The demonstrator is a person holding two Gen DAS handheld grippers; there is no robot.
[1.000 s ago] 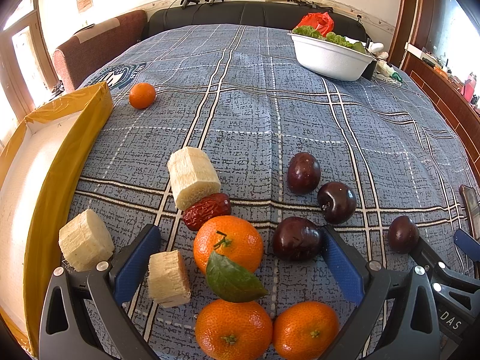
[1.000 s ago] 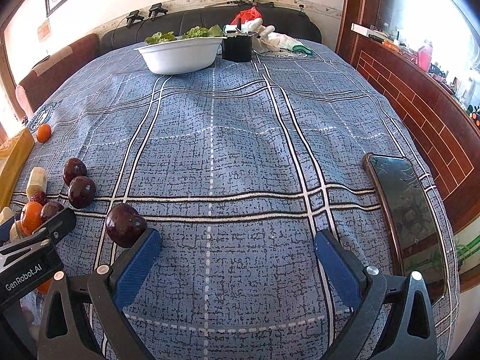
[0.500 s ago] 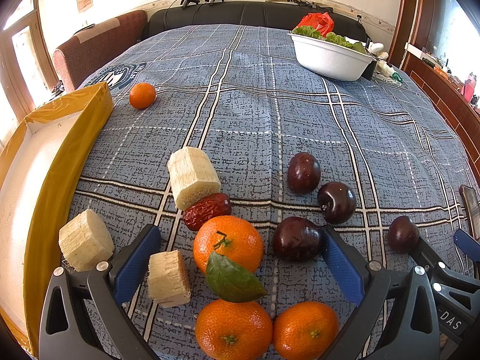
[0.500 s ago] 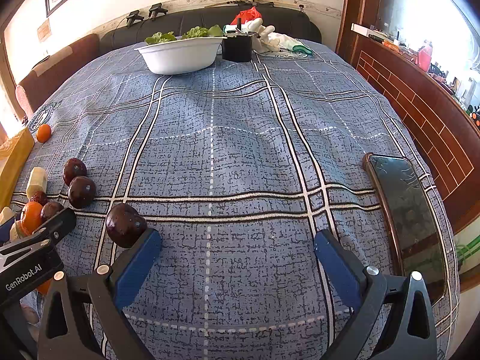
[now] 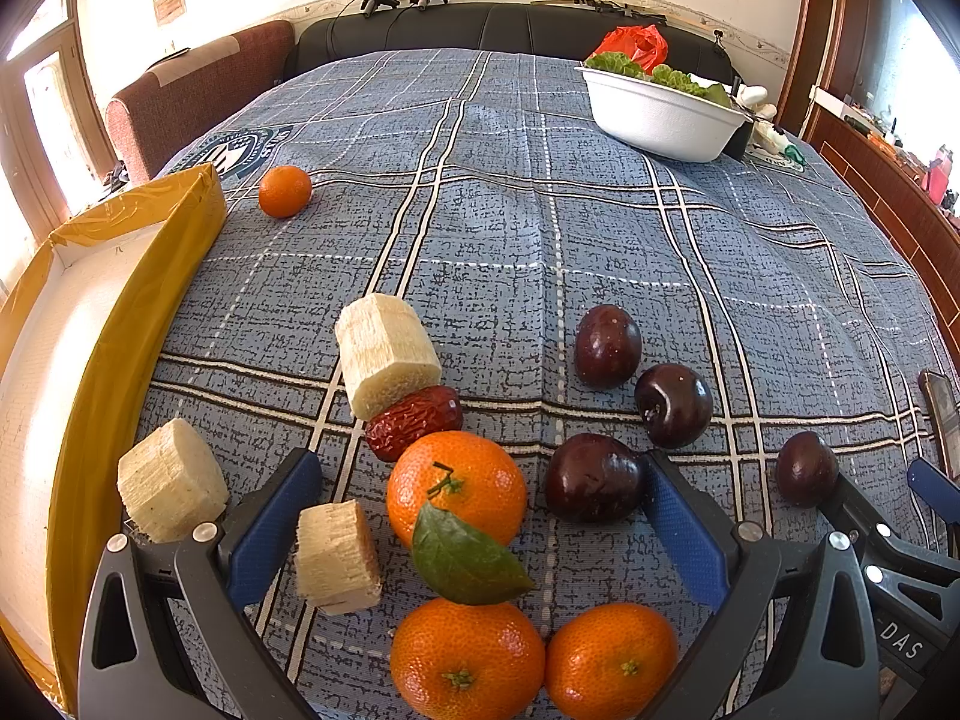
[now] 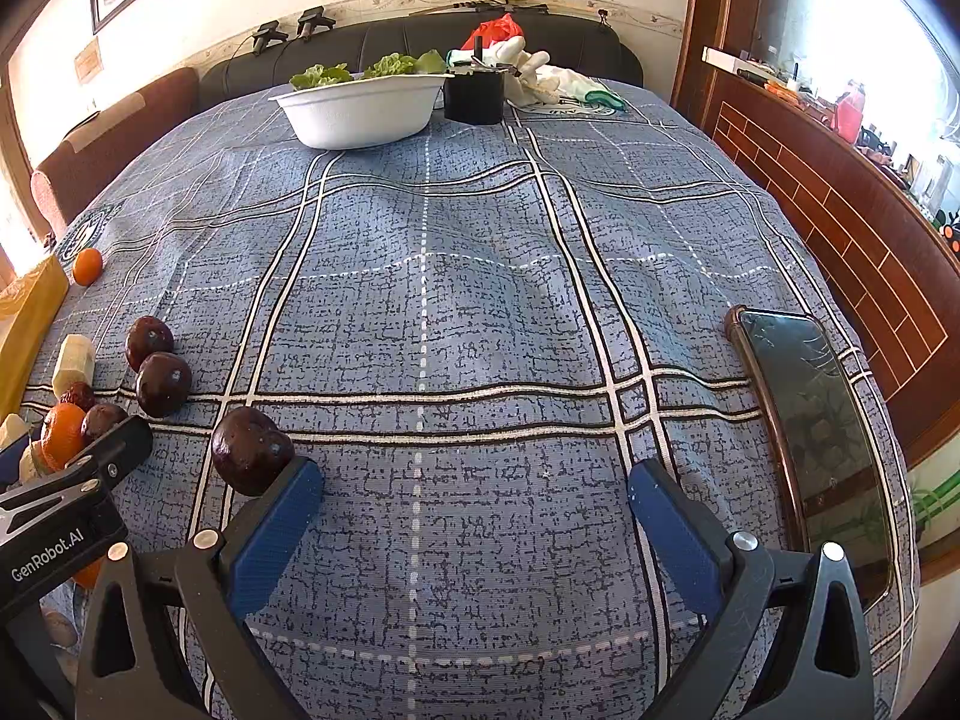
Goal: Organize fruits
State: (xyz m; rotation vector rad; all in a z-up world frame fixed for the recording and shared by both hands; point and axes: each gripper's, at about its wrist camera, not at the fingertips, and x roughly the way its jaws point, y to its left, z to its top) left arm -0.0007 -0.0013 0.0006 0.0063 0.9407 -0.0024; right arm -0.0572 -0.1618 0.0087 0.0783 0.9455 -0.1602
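The left gripper (image 5: 474,516) was low over the blue checked cloth (image 5: 540,240), its two blue fingers wide apart and holding nothing. Between the fingers, in the lower middle of the left wrist view, lay an orange with a green leaf (image 5: 456,495), a cut pale sugarcane piece (image 5: 336,558) and a dark plum (image 5: 594,477) touching the right finger. Two more oranges (image 5: 468,657) were at the bottom edge, and a red jujube (image 5: 414,423) just above the leafed orange. The yellow box (image 5: 138,324) stood along the left side of the frame.

The right gripper (image 6: 474,516) was also low and level, its fingers spread and holding nothing. In the right wrist view a single plum (image 6: 249,450) lay against the tip of its left finger, at lower left. A phone (image 6: 822,438) lay at the right edge of the cloth.
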